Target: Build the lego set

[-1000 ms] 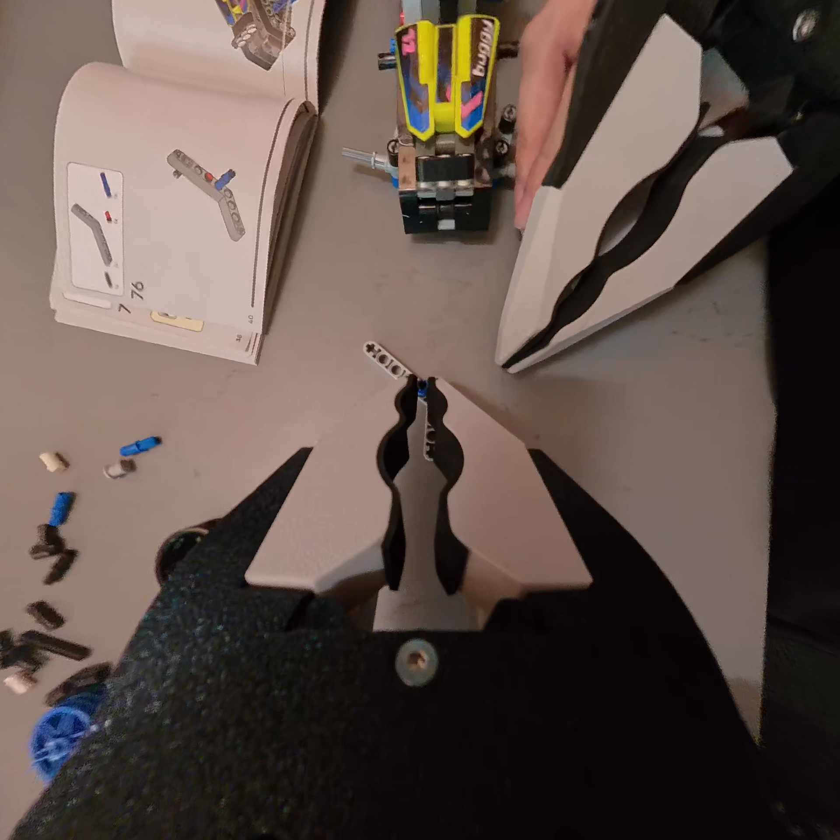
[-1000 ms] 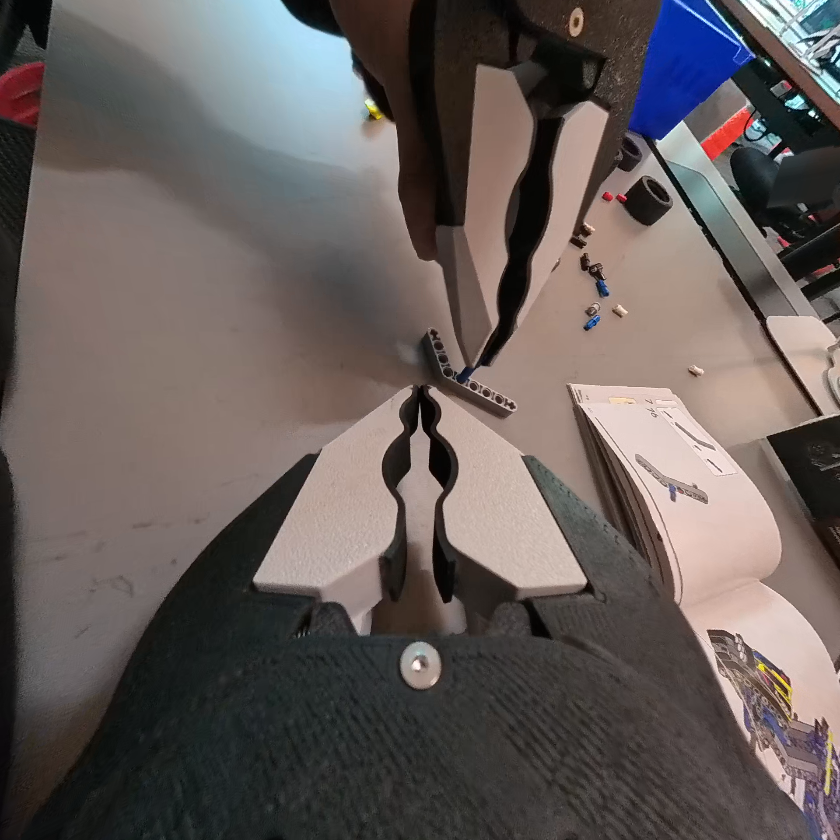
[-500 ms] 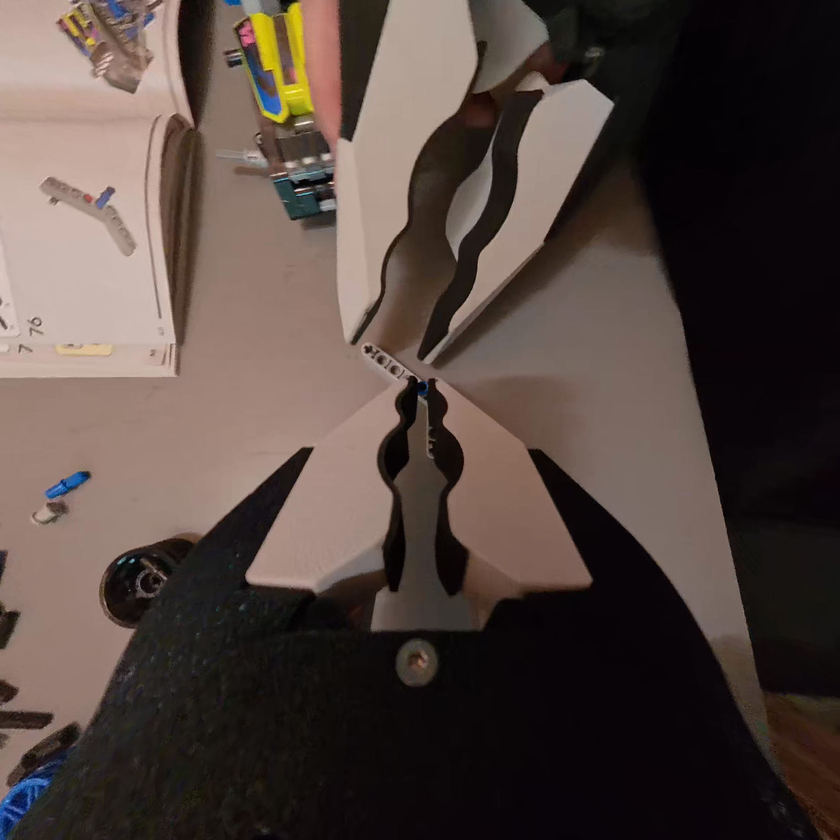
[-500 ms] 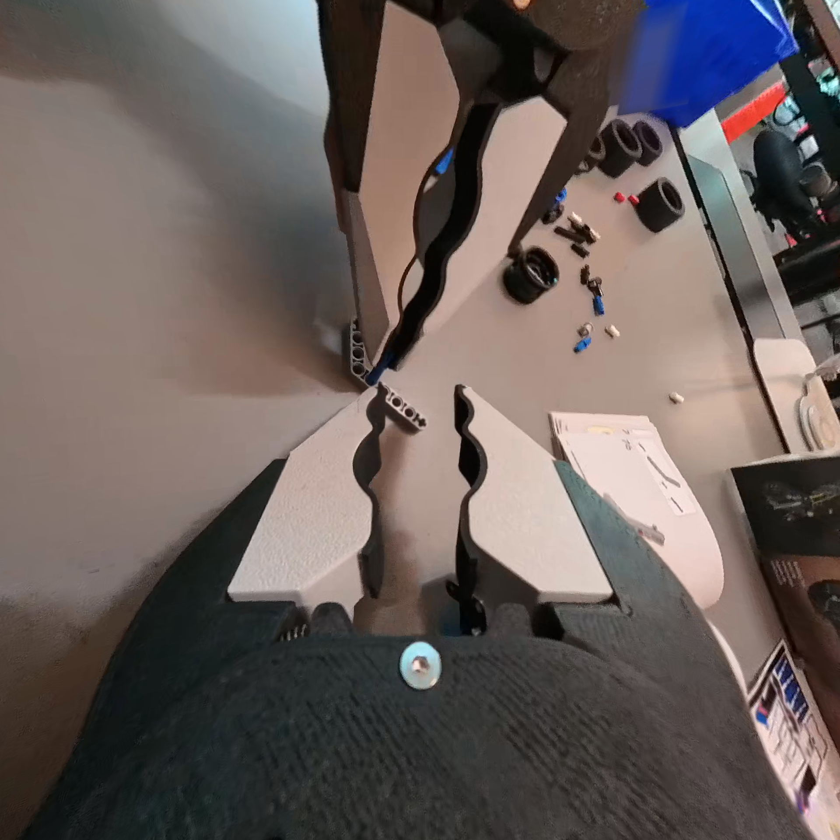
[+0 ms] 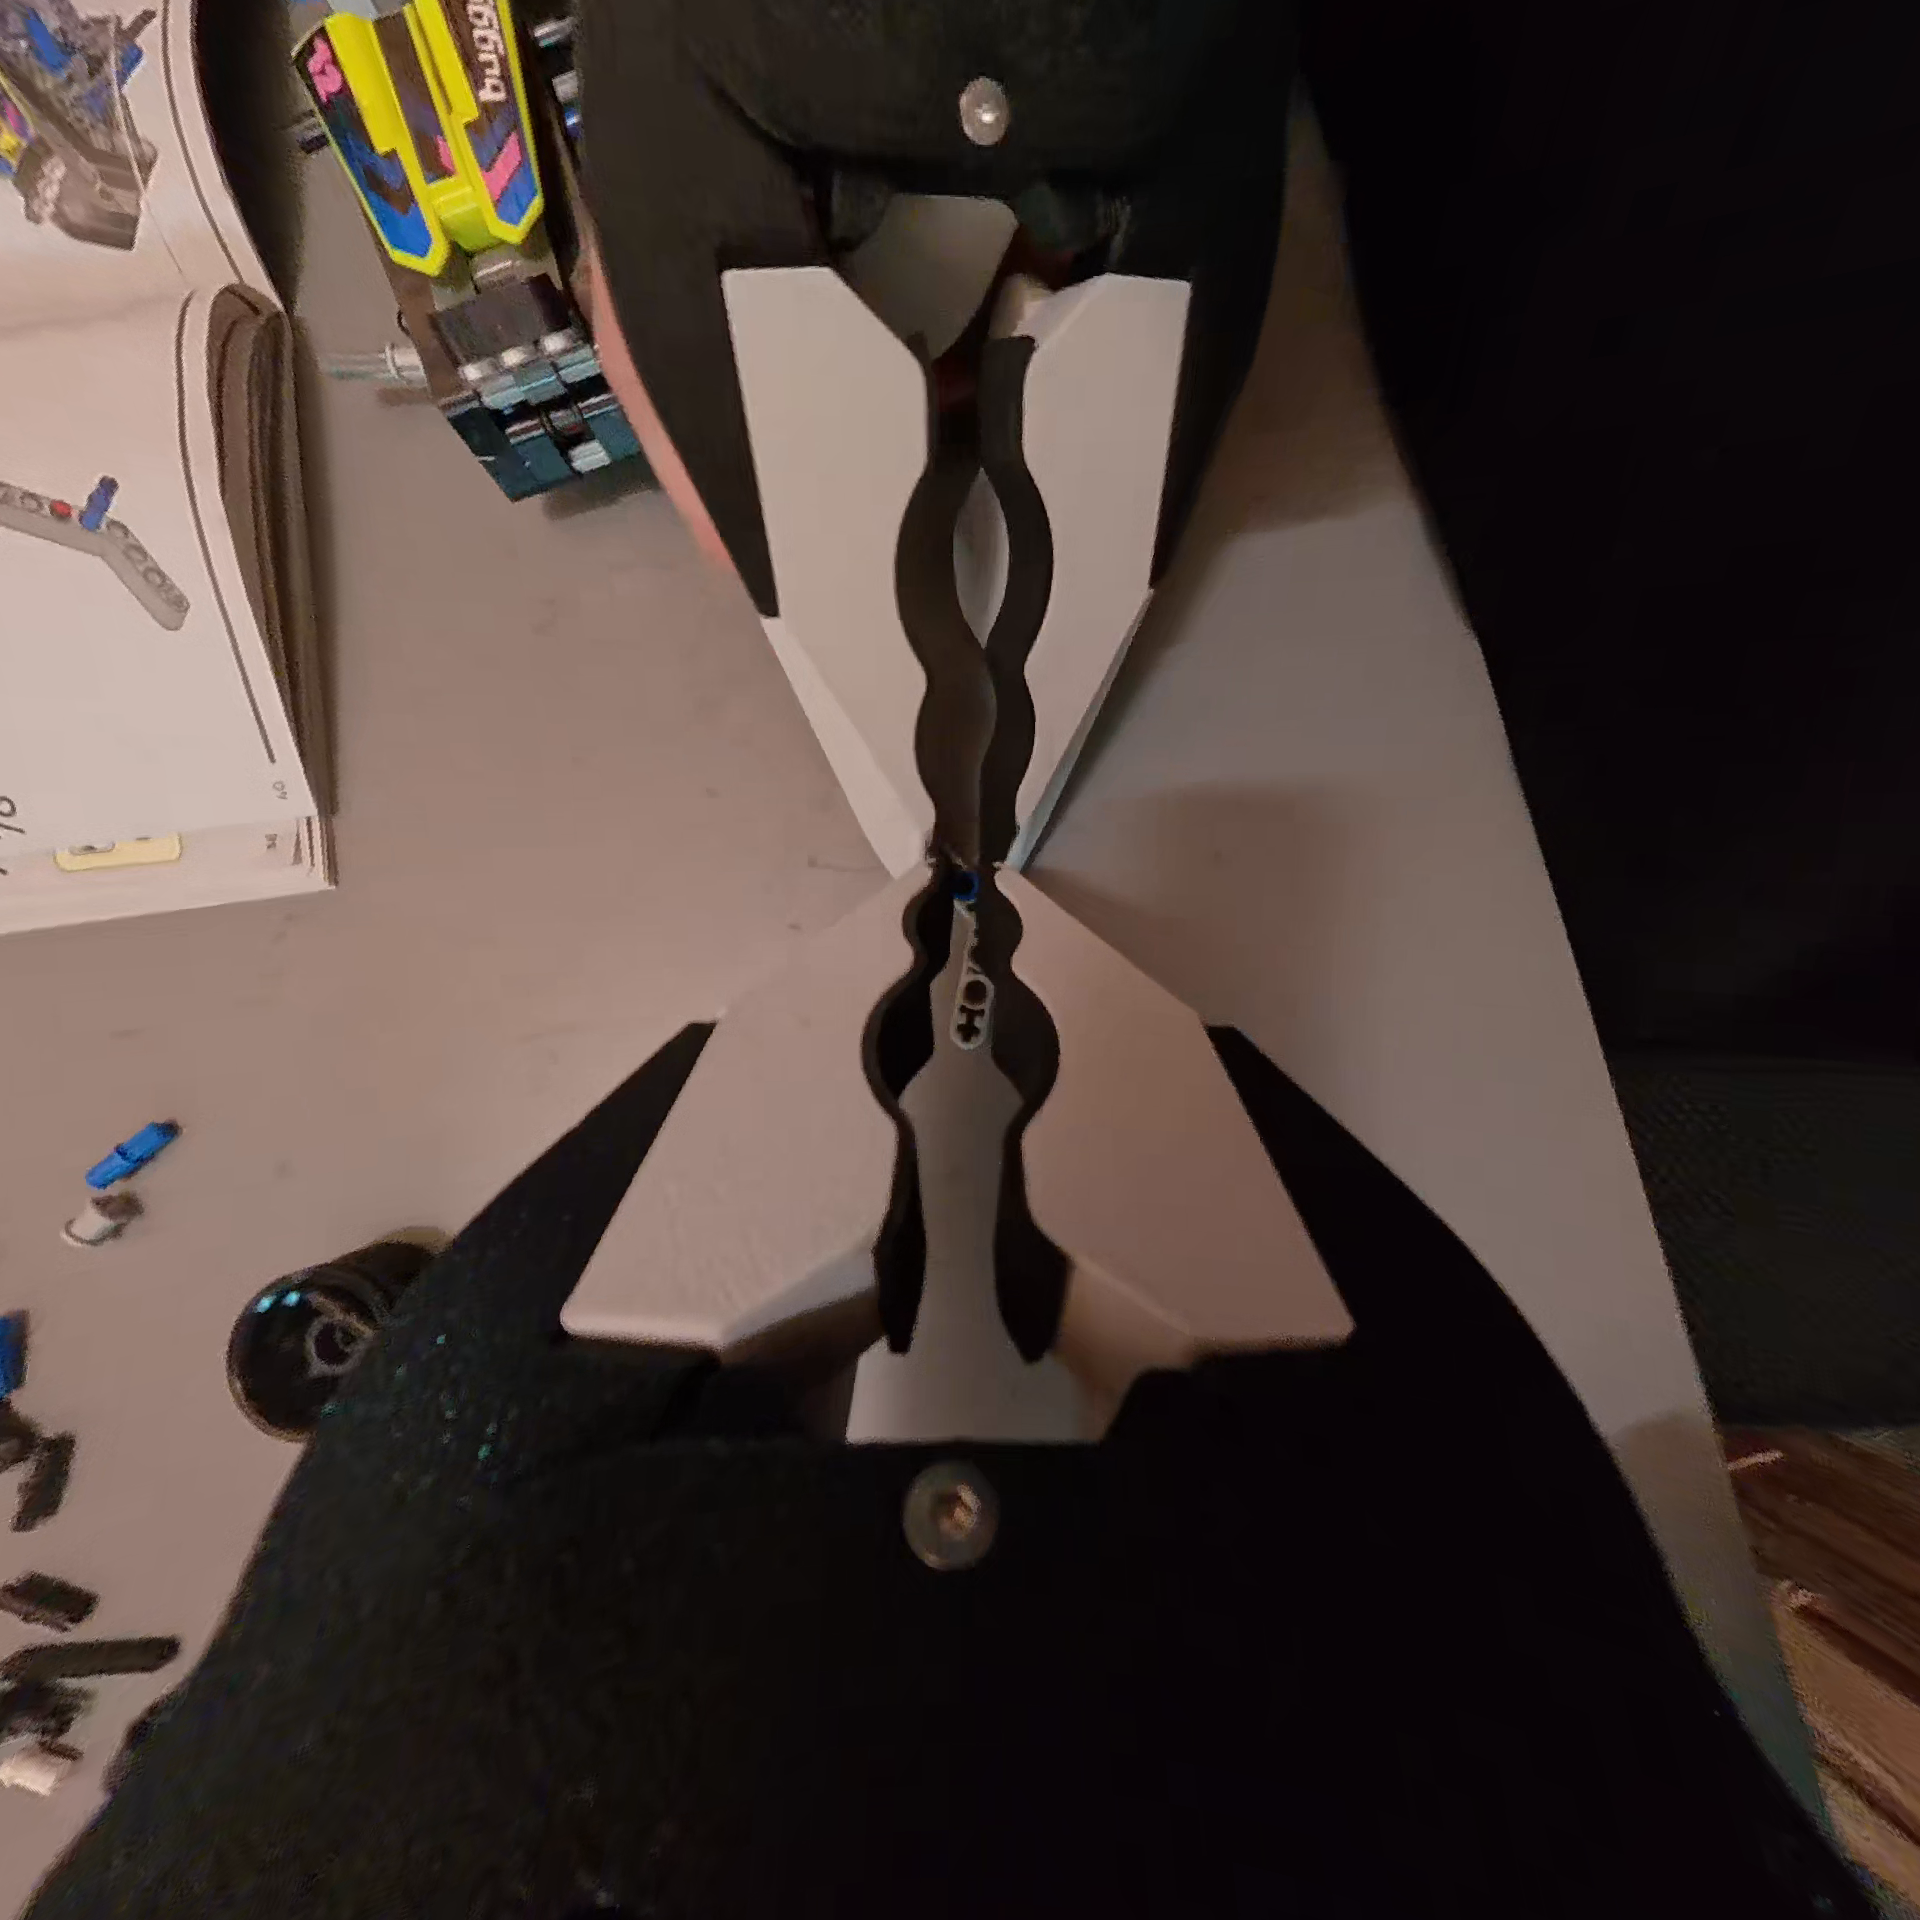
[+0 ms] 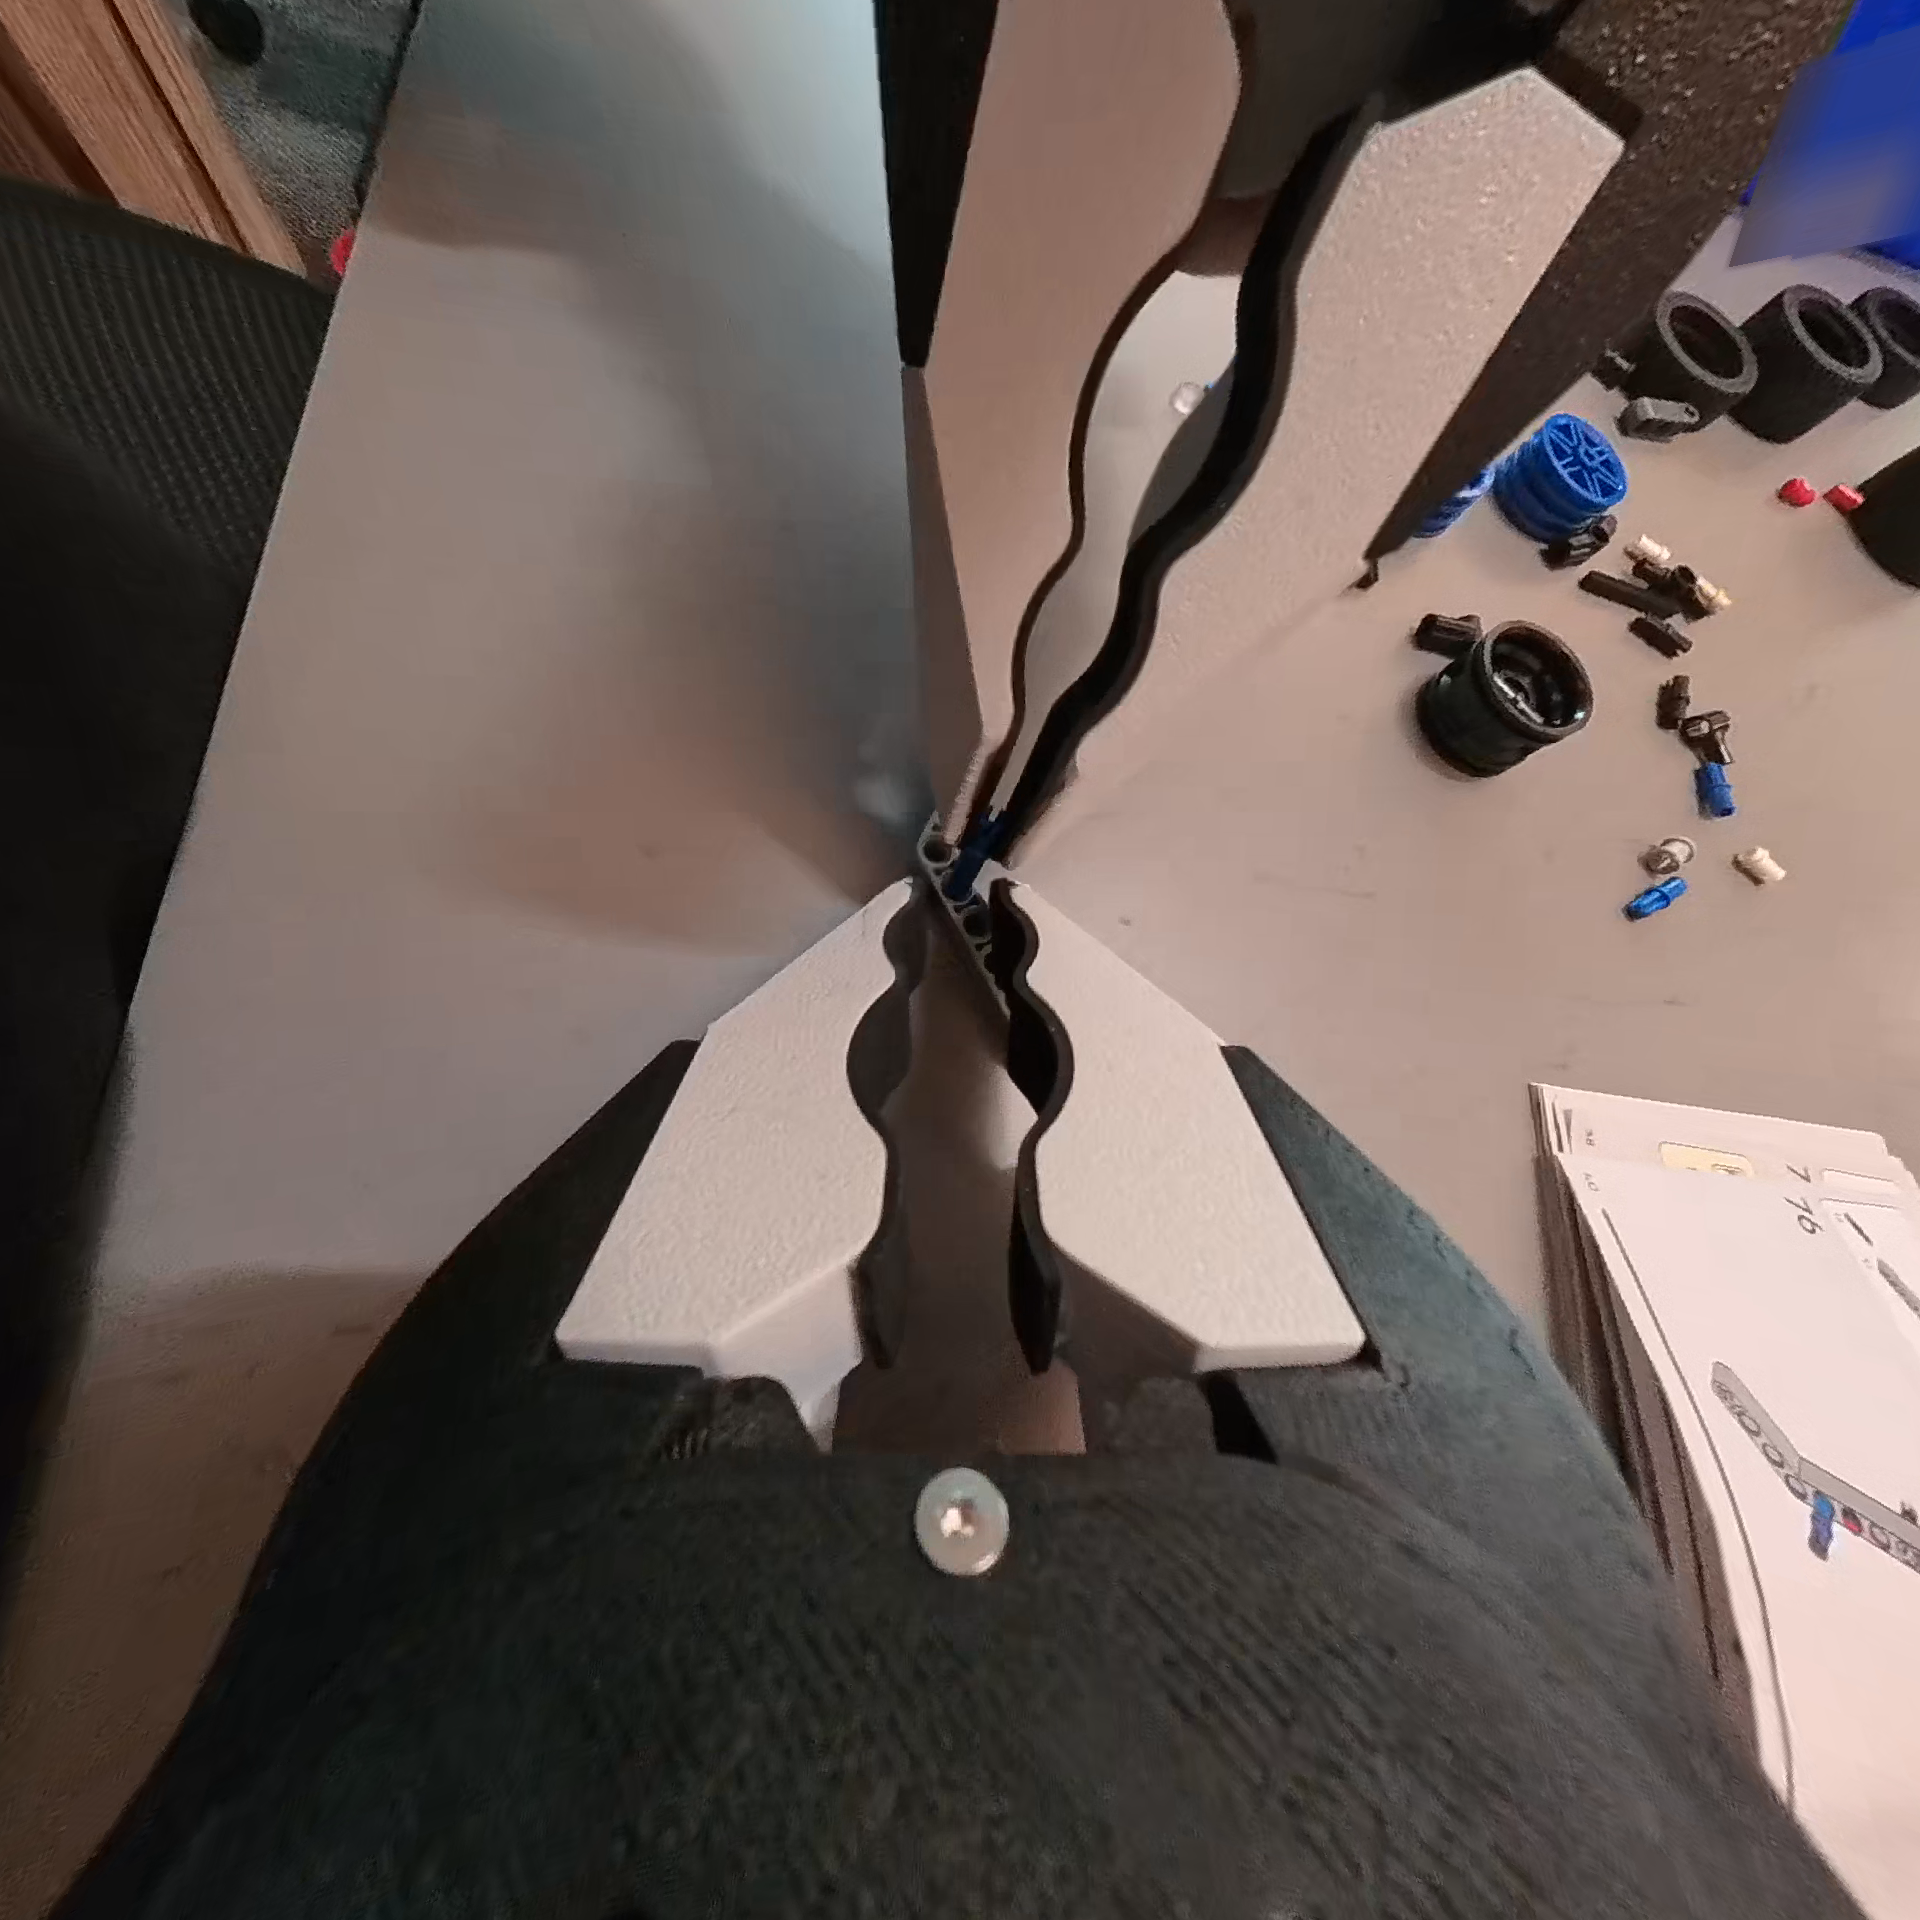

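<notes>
My left gripper point(image 5: 964, 896) is shut on a small blue pin point(image 5: 966, 886) at its very tips. The right wrist view shows the pin point(image 6: 977, 842) standing in a hole of a grey holed beam point(image 6: 971, 930) on the table. My right gripper point(image 6: 954, 894) faces the left one tip to tip and is shut on that beam, with a pad on each side. In the left wrist view the beam's end point(image 5: 977, 1003) shows between my left fingers, and the right gripper point(image 5: 971, 847) comes down from the top. The left gripper point(image 6: 1003, 805) also shows in the right wrist view.
An open instruction booklet point(image 5: 125, 623) point(image 6: 1714, 1299) lies beside the grippers. A yellow and blue model vehicle point(image 5: 447, 135) stands behind it. A black tyre point(image 6: 1501, 707), a blue wheel point(image 6: 1569, 478) and several loose pins point(image 6: 1662, 894) lie scattered. A chair point(image 6: 104, 623) borders the table. My two grippers' fingertips are within a few centimetres of each other.
My right gripper opened, moved in over the beam's end and closed on it. My left gripper kept the blue pin at the beam throughout.
</notes>
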Motion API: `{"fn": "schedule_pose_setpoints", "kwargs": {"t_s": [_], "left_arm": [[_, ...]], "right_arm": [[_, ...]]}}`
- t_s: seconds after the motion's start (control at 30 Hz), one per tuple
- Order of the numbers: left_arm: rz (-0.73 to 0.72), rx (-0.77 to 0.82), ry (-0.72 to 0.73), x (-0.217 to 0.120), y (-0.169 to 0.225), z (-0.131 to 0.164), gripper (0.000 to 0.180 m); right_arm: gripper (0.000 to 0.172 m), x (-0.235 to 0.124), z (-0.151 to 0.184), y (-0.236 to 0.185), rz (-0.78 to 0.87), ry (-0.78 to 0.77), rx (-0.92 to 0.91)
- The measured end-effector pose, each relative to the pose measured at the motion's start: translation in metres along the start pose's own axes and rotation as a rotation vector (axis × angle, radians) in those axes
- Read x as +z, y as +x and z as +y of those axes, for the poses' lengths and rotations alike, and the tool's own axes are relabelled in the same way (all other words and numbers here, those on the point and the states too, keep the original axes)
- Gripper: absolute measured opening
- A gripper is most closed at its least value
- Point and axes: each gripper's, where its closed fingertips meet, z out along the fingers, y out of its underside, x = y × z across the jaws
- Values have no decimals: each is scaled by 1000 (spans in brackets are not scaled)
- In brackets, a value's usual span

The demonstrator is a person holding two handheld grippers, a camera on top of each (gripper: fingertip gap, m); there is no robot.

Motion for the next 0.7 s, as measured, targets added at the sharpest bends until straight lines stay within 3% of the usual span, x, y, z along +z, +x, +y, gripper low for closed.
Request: {"fn": "schedule_pose_setpoints", "kwargs": {"t_s": [0.27, 0.7], "left_arm": [[-73, -103, -127, 1, 1, 0, 1], [-207, -205, -190, 2, 0, 0, 1]], "right_arm": [[8, 0, 1, 0, 9, -9, 27], [8, 1, 1, 0, 1, -12, 48]]}}
